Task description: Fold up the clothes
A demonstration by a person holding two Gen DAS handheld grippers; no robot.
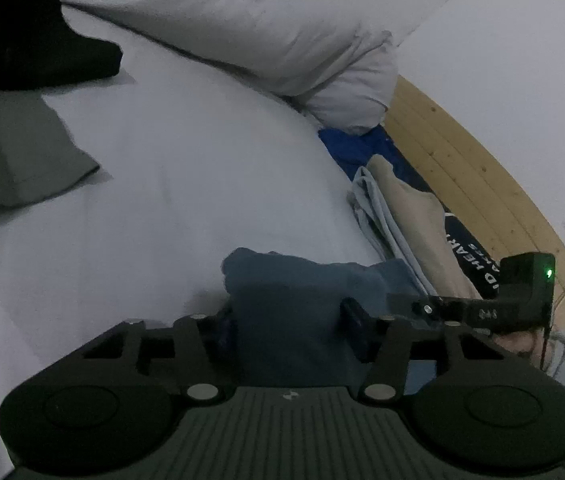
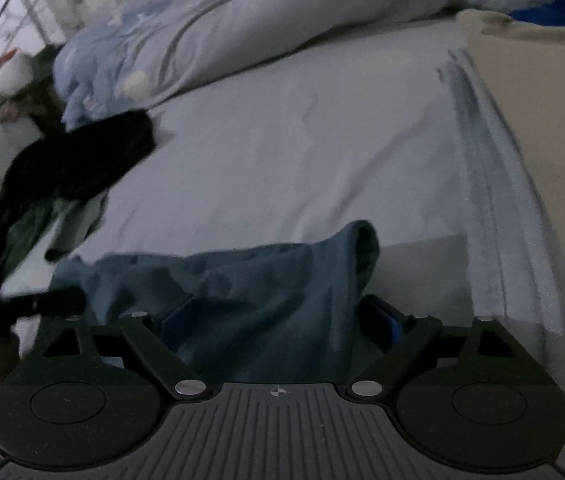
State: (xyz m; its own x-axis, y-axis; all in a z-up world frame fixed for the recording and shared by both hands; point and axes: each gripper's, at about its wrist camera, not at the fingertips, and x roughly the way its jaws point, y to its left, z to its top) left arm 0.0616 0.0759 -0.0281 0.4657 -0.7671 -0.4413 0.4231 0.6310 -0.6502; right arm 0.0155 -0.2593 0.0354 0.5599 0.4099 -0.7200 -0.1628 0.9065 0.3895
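A white-sheeted bed (image 1: 186, 184) carries a blue garment (image 2: 242, 280), black clothing (image 1: 22, 32), perhaps folded clothes (image 1: 402, 216).

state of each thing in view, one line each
blue garment: bunched, lying between both grippers' jaws
left gripper: half closed around the blue garment, grip unclear
right gripper: wide open
folded pile: stacked at bed edge
black garment: unfolded

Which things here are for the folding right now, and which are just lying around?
In the job:
- blue garment, between both grippers' fingers
- left gripper
- right gripper

Just lying about:
- black garment
- grey-green garment
- folded stack
- duvet
- bed sheet
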